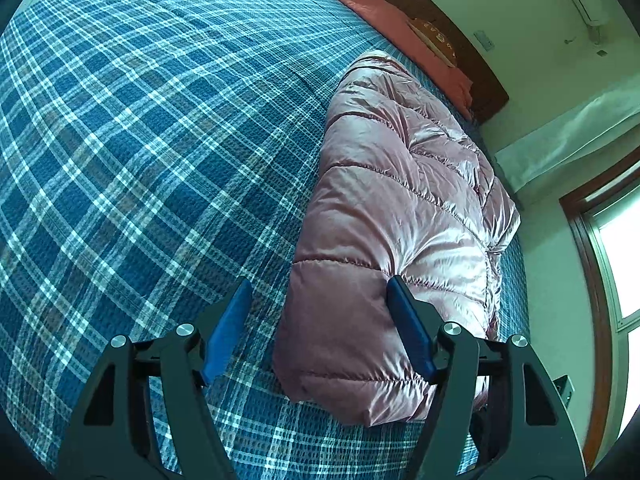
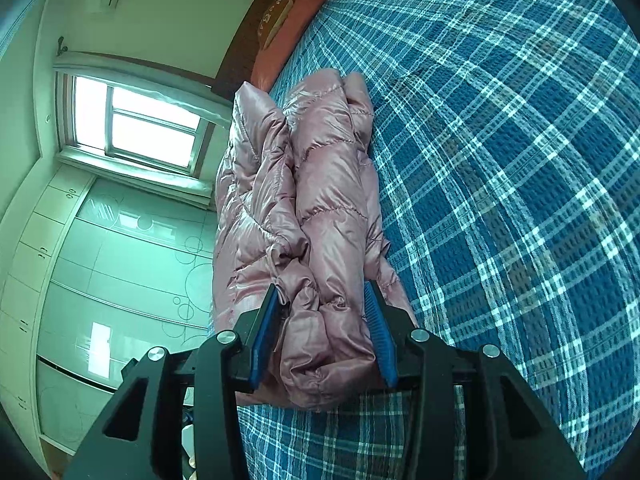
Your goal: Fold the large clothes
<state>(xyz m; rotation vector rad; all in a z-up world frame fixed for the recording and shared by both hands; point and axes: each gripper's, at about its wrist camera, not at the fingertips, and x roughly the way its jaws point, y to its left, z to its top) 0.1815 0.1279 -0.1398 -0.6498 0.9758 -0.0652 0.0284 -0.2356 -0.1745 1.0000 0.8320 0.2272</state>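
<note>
From the left wrist view, the left claw (image 1: 320, 304) pointed steeply down over the bed (image 1: 132, 140), its blue fingers (image 1: 230, 328) spread wide apart. One finger hung above the bare plaid bedspread; the other stood over the near edge of the pink quilted puffer jacket (image 1: 400, 208), and I could not tell whether it touched the fabric. Nothing was pinched between them. The jacket lay folded into a long bundle along the right side of the bed, running away towards the wooden headboard (image 1: 452, 44), where a salmon pillow (image 1: 404, 36) sat. A window (image 1: 616, 256) showed at the right.

From the right wrist view, the right claw (image 2: 324, 300) tipped down more gently at the near end of the same jacket (image 2: 320, 184). Its jaws stood partly apart, one blue finger (image 2: 378, 332) on each side of a bunched fold, the puffy cloth filling the gap and meeting both pads; how firmly they pressed was unclear. The jacket lay close to the bed's left edge in this view, with the window (image 2: 136, 120) and a pale wardrobe (image 2: 100, 280) beyond it.
</note>
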